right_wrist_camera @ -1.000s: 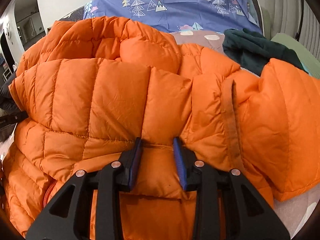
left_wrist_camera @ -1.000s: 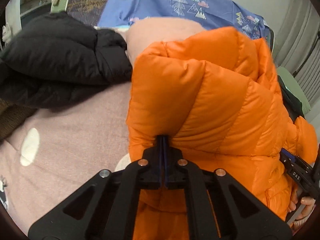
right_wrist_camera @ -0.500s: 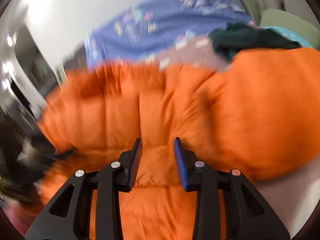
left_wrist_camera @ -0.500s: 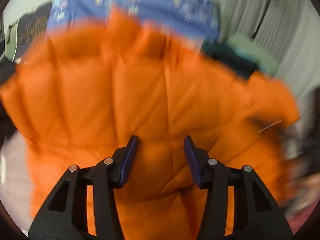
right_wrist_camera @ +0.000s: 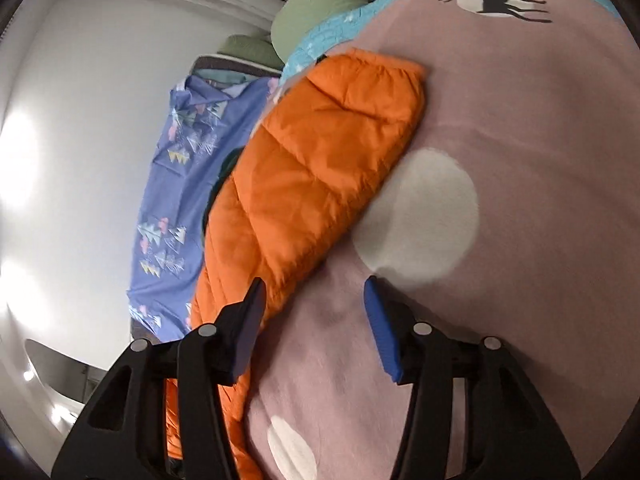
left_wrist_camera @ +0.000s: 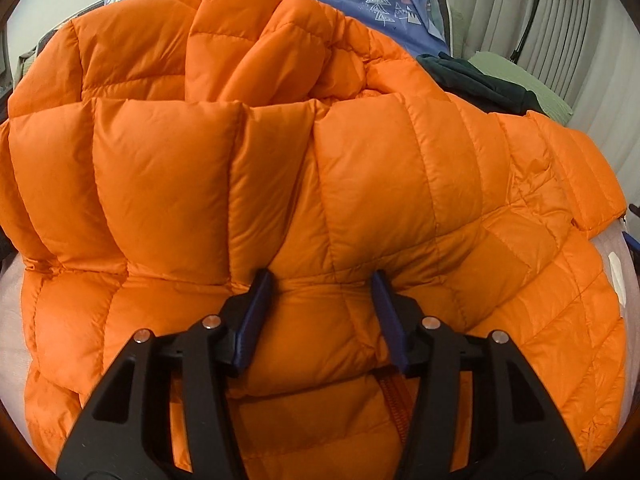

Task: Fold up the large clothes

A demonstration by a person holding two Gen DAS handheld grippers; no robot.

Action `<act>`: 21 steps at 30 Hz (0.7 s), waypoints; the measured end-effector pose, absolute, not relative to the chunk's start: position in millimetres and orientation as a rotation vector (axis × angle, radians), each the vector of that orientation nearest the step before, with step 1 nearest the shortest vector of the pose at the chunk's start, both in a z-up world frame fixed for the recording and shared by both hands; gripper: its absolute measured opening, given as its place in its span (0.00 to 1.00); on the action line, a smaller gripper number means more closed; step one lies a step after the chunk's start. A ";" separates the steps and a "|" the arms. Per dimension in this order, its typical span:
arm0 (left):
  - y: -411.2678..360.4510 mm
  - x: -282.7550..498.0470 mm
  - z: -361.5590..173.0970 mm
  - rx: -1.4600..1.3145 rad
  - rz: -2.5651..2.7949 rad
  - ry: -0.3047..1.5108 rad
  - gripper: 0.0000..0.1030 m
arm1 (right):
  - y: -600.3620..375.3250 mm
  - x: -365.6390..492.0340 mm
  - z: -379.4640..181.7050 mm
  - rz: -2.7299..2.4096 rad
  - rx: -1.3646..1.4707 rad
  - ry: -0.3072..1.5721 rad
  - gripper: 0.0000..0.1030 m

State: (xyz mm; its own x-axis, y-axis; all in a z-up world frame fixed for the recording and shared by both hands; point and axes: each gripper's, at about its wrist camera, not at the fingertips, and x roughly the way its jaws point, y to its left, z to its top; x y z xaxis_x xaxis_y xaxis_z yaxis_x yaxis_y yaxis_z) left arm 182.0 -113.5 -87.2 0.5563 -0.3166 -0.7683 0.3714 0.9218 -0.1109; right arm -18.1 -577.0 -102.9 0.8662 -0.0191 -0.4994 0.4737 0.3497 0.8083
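While spread in a puffy heap over the pink bed cover [left_wrist_camera: 8, 300], orange down jacket [left_wrist_camera: 320, 184] under left gripper [left_wrist_camera: 320, 316], fingers freshly parted, ungripped; right gripper [right_wrist_camera: 312, 320] likewise just released, straddling bare cover beside a sleeve.

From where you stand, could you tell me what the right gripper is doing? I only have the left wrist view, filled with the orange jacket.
Observer: The right gripper is off the body of the orange jacket; its jaws have just been opening, and only pink bedspread shows between them.
Operator: Is it near any part of the jacket?
Observer: Yes, its left finger sits at the edge of a flat orange panel lying on the bedspread.
Operator: And what lies beyond that panel?
Observer: A green pillow and a blue tree-print sheet.
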 end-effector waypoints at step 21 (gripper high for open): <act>-65.8 164.3 -56.9 -0.081 -0.426 0.861 0.69 | -313.5 36.3 62.6 0.211 0.374 0.257 0.02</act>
State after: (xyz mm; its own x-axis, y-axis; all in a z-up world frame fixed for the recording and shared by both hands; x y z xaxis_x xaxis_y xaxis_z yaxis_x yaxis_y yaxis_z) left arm 164.3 -65.8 -56.9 0.5728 -0.3955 -0.7180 0.3309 0.9129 -0.2389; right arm 36.3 -313.5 62.6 0.9460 0.2490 -0.2075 -0.1551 0.9099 0.3847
